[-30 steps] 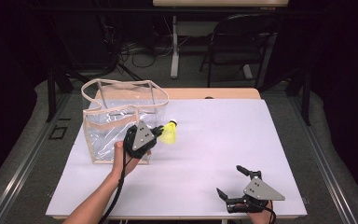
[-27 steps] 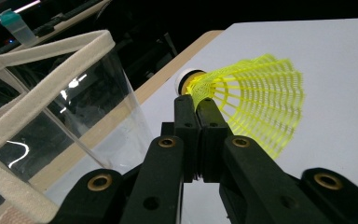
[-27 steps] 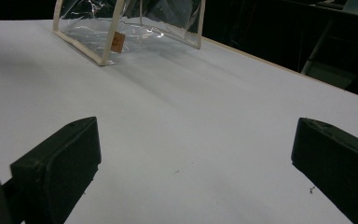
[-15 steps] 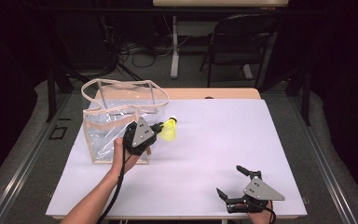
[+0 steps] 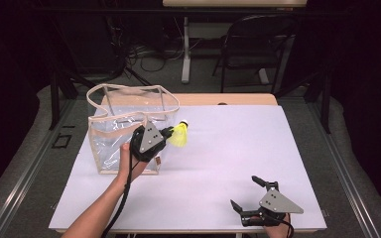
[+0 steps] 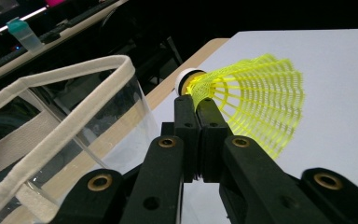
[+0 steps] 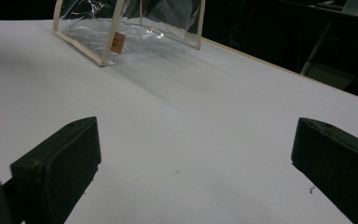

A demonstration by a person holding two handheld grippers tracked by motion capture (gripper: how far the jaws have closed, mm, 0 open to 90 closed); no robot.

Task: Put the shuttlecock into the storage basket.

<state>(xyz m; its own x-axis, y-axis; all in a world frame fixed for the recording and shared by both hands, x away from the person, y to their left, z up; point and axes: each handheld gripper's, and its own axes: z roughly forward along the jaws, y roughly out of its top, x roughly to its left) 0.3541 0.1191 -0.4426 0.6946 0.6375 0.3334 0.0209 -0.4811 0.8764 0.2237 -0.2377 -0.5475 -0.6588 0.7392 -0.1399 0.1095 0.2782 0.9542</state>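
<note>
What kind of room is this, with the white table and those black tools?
Probably a lab or recording workspace, not a home. A white-covered table stands among dark surroundings, with cables on the floor and a black folding chair behind. Hand-held grippers work here; the left gripper pinches a yellow shuttlecock.

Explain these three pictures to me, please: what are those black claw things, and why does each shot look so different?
A person sits at a white table with a hand-held two-jaw gripper in each hand. The high view comes from a fixed camera above, looking down. The other two come from small cameras riding on the grippers, looking along their black jaws.

The left gripper is shut on a yellow shuttlecock, pinching its mesh skirt just behind the white cork tip. It holds it in the air beside a clear plastic bag with cream trim, which stands on the table with its top open.

The right gripper sits low near the table's front edge, jaws wide open, holding nothing; its view looks across the table toward the bag.
</note>
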